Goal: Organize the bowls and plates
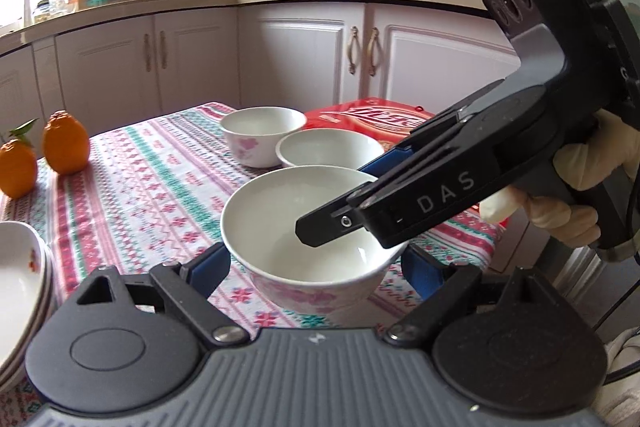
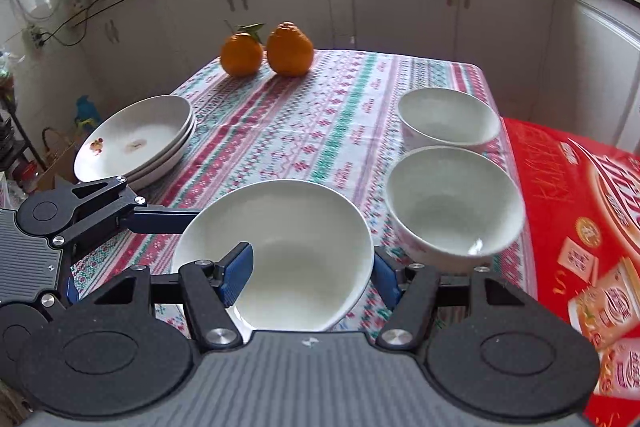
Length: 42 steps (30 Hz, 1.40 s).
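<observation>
Kitchen w/ white cabinets; table under a striped red, green and white patterned tablecloth [image 2: 304, 131].

Nearest: a white glazed ceramic bowl with pink flower print outside [image 2: 288, 227], right in the jaws of both tools. Right gripper [image 2: 312, 275] is spread apart and straddles the near-right rim, one pad inside the bowl, the other outside the wall, not yet pinched as far as I can see. Left gripper [image 1: 318, 267] flanks the bowl, a pad at each side wall; can't tell if it presses or just brackets it.

Just beyond the right jaws, to their right: a second white bowl of the same kind [image 2: 452, 203], then a third [image 2: 448, 119] behind it, the two nearly touching. Beside them, a red printed cardboard carton [image 2: 580, 227]. Left of the jaws, a stack of shallow white plates [image 2: 136, 143]. Farthest, two oranges [image 2: 288, 47].

Handling, my read: glazed ceramic, so stiff, fairly heavy for a one-sided pinch, slick and chippable. I'd take it at the rim wall, pads deep, squeeze firm but slow, keep it level, and set it into the next bowl gently, since rim-on-rim knocks are the risk.
</observation>
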Available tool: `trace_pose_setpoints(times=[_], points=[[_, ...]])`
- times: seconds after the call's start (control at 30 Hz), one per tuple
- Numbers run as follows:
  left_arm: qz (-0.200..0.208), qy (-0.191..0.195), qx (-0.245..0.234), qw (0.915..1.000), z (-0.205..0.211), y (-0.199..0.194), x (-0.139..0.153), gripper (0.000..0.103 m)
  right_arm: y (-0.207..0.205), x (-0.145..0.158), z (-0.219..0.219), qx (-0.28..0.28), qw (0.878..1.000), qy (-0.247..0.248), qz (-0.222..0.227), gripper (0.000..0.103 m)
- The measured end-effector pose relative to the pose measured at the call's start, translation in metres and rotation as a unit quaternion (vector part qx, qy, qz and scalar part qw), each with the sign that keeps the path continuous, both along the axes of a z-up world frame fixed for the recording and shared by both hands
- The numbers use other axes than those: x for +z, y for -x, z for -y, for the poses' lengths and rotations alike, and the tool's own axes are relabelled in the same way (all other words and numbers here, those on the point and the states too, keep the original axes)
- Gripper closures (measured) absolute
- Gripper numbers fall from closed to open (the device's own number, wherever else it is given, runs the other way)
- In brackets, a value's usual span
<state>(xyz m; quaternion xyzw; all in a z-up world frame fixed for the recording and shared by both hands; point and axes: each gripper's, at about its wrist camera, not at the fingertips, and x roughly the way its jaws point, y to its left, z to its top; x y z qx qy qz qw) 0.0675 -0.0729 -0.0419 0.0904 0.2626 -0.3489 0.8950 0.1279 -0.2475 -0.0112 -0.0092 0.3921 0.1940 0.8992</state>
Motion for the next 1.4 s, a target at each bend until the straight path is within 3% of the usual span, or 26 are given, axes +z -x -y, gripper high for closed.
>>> trace_pose_setpoints(times=[0.57,1.4], points=[[-0.008,-0.011,0.053,0.9985,-0.039,-0.033,-0.012,0.011,-0.055,-0.008,-0.049,0.056,0.998,-0.003,-0.010,0.034],[-0.010,-0.022,0.049,0.9985,-0.039,-0.046,-0.015,0.011,-0.067,-0.020,-0.050,0.048,0.999,-0.005,-0.019,0.034]])
